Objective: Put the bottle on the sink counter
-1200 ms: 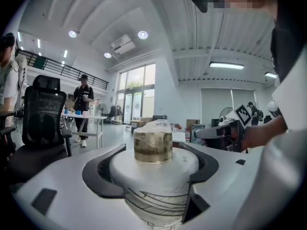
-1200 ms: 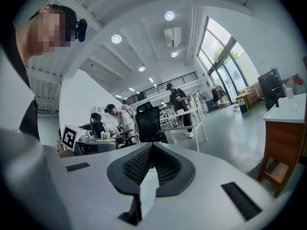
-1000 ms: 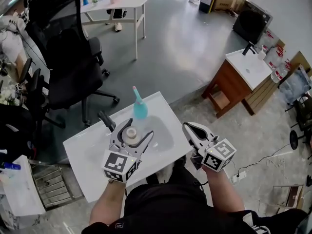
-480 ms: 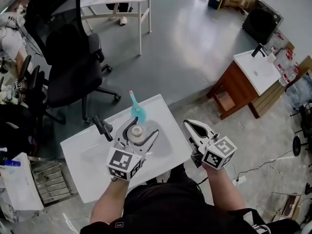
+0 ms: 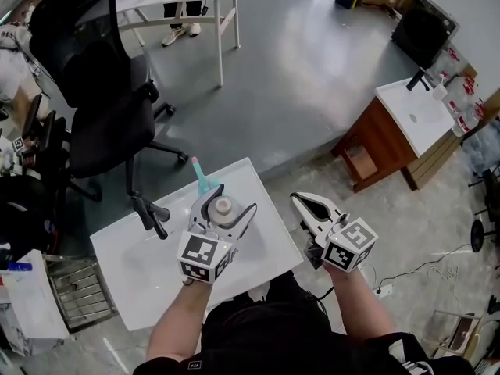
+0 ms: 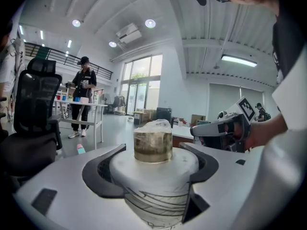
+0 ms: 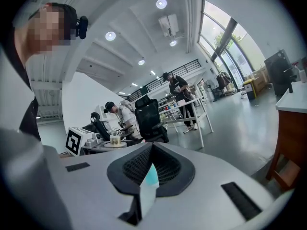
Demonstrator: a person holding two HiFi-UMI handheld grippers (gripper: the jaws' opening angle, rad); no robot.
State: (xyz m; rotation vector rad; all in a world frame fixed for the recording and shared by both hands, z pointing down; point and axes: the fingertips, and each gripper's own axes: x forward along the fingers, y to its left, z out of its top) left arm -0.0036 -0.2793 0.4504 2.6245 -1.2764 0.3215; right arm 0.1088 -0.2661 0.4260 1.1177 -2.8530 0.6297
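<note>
Left gripper [image 5: 235,197] clamps bottle [image 5: 224,208]; faucet [image 5: 151,217], teal item [image 5: 200,176], maybe brush, near.

- Head view: bright, even indoor light. The grey floor [image 5: 312,69] carries a pale sheen, and the shadow under the black chair [image 5: 101,108] is soft. Straight lines bend slightly at the edges.
- Left gripper view: a fisheye circle with black corners. Ceiling spots [image 6: 150,23] and a strip light [image 6: 244,60] glare white, and the far windows [image 6: 141,78] are washed out. The bottle [image 6: 153,176] in the left claw [image 6: 153,147] looks sharp; the claw's nearest edges are soft.
- Right gripper view: the same curved, dark-cornered frame. Daylight pours in from the tall panes [image 7: 225,37] at right.
</note>
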